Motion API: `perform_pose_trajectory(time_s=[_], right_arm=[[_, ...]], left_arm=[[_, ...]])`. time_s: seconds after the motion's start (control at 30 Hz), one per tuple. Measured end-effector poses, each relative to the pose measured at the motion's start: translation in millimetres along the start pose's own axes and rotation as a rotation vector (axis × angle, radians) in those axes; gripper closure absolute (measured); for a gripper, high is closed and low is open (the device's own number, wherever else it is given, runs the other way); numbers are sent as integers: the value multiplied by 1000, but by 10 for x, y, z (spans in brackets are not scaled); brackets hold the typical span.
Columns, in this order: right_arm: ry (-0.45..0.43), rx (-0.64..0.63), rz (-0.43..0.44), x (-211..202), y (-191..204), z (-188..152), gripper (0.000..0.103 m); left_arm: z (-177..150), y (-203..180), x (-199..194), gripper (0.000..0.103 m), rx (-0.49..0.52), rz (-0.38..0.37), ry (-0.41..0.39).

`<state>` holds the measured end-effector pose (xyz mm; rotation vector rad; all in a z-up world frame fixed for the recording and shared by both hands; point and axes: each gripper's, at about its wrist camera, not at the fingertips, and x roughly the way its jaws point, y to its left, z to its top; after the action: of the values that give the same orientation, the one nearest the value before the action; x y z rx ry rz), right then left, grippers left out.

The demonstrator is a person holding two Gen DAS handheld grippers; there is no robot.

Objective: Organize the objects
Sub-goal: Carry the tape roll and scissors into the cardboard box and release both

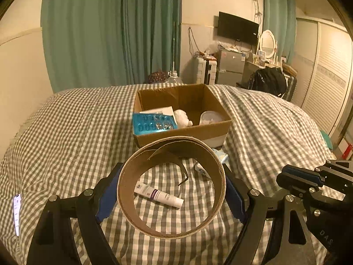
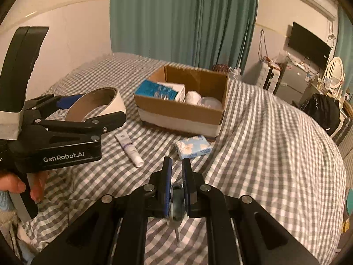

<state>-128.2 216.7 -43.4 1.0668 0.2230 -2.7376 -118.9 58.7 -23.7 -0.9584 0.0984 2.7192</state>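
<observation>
Both grippers held items over the checked bed.
Left gripper (image 1: 171,190) clamped a tape roll (image 1: 172,185) at centre frame; right gripper (image 2: 176,170) pinched a small grey object (image 2: 176,205) at lower centre.

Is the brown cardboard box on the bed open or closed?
Open: the brown cardboard box has no lid on, and its contents, including a blue pack, show inside.

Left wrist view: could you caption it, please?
Left gripper holds tape roll before the cardboard box.
</observation>
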Motion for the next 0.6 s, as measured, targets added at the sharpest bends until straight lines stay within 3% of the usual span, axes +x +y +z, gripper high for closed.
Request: perform_pose_trajectory(time_s=[0.33,0.6], right_arm=[[-109,-15,1,-401,-65,280,94],[-301,-24,8,-635,-270,1022,94]], left_arm=[[298,-13,-289,18,15,12,-40],[1056,61,-292,18,15,0,-118]])
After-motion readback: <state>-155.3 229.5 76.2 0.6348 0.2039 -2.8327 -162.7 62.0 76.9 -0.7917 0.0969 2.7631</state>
